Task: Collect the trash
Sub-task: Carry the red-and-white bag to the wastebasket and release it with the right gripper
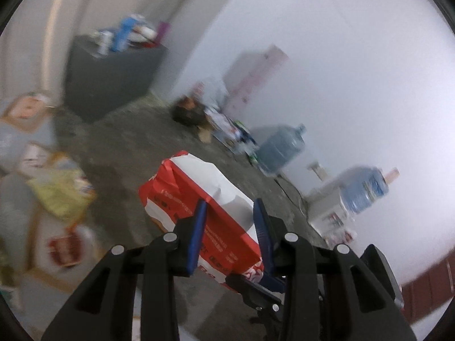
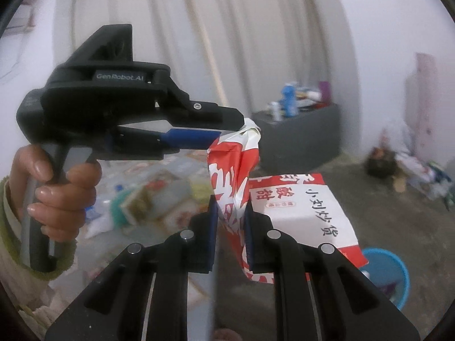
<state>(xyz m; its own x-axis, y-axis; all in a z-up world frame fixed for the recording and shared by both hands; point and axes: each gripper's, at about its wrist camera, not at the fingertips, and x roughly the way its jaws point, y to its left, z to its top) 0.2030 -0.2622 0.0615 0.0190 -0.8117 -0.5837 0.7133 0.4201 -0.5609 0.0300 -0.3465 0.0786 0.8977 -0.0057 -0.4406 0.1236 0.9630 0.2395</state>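
A red and white paper bag with Chinese print hangs in the air, held by both grippers. My right gripper is shut on its crumpled red edge. My left gripper is shut on the bag; in the right wrist view the left gripper pinches the bag's top corner from the left, held by a hand. A blue bucket stands on the floor at lower right, below the bag.
A dark grey bin heaped with bottles and packets stands by the curtain. Loose wrappers and packets litter the floor at left. Water jugs and more trash line the white wall.
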